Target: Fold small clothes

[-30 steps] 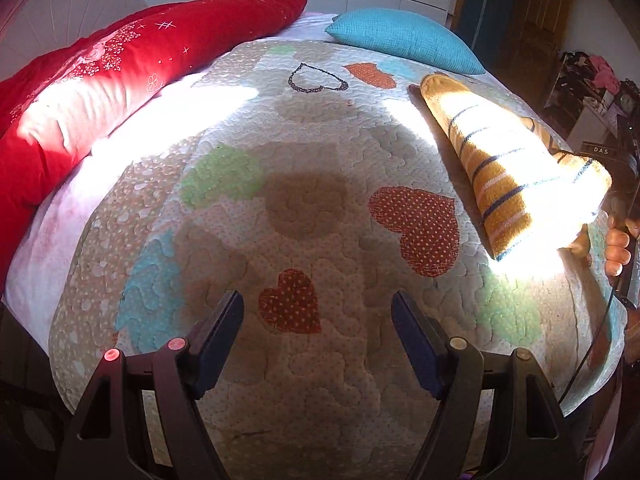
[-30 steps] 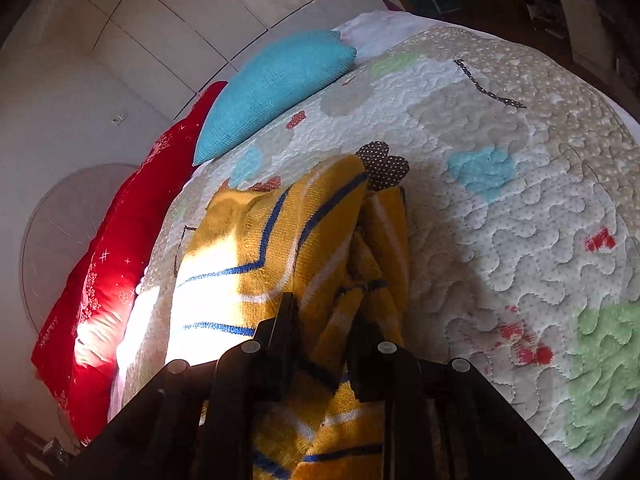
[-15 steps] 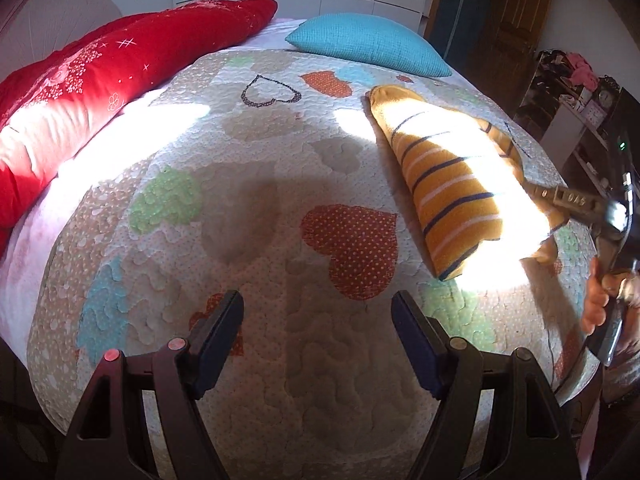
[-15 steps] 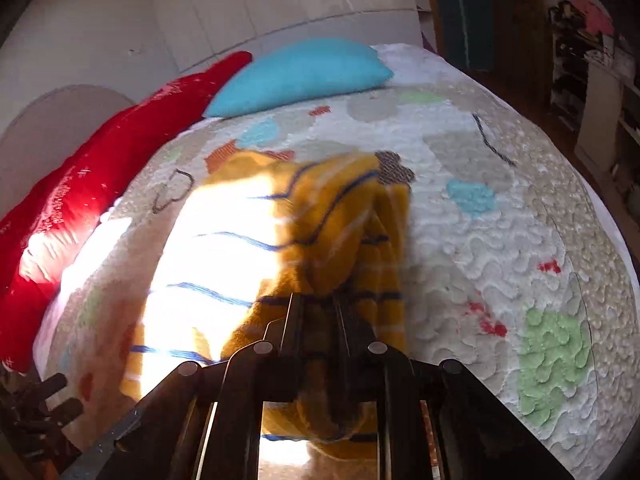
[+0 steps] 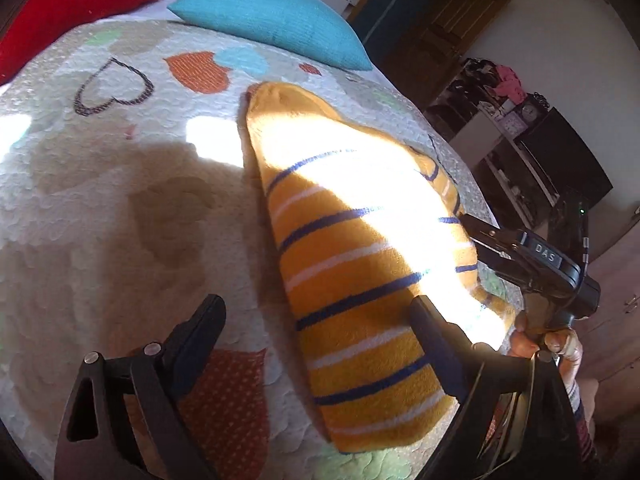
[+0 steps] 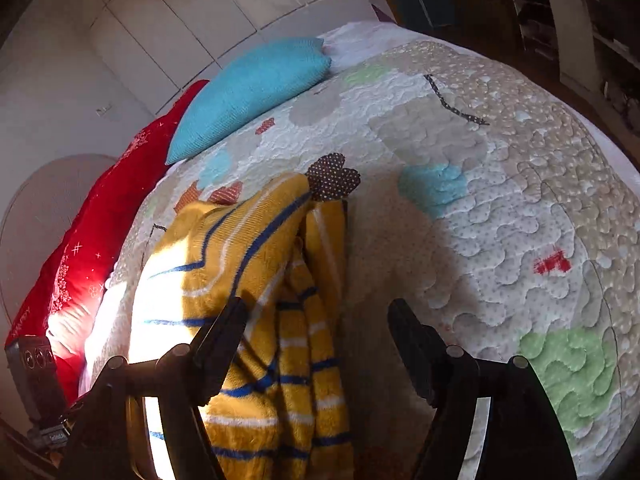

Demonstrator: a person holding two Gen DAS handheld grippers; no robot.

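A mustard-yellow knitted garment with navy and white stripes (image 5: pixel 360 264) lies folded lengthwise on a quilted bedspread with coloured heart patches (image 5: pixel 120 208), running from near the bed's foot edge up toward the pillows, on the half of the bed nearer its right-hand edge. The left gripper (image 5: pixel 316 332) has its two dark fingers spread wide, one over bare quilt beside an orange dotted heart, the other at the garment's far side, so the striped cloth's near end lies between them; whether either finger touches the cloth cannot be told. The left wrist view alone shows the right-hand tool from outside: a black body marked "DAS" reaching the garment's edge, with the person's right hand (image 5: pixel 548 344) around its handle. It also shows sunlight washing out the middle of the garment, and a dark shelf unit (image 5: pixel 532 148) beyond the bed's right edge. The right wrist view shows what the other hides: the right gripper (image 6: pixel 316 328) is also spread apart and holds nothing, its left finger above the garment's bunched, layered side, its right finger over bare quilt. A turquoise knitted pillow (image 6: pixel 252 92) and a long red cushion with white snowflake print (image 6: pixel 80 264) lie at the head edge, with white panelled wardrobe doors (image 6: pixel 192 12) behind them.
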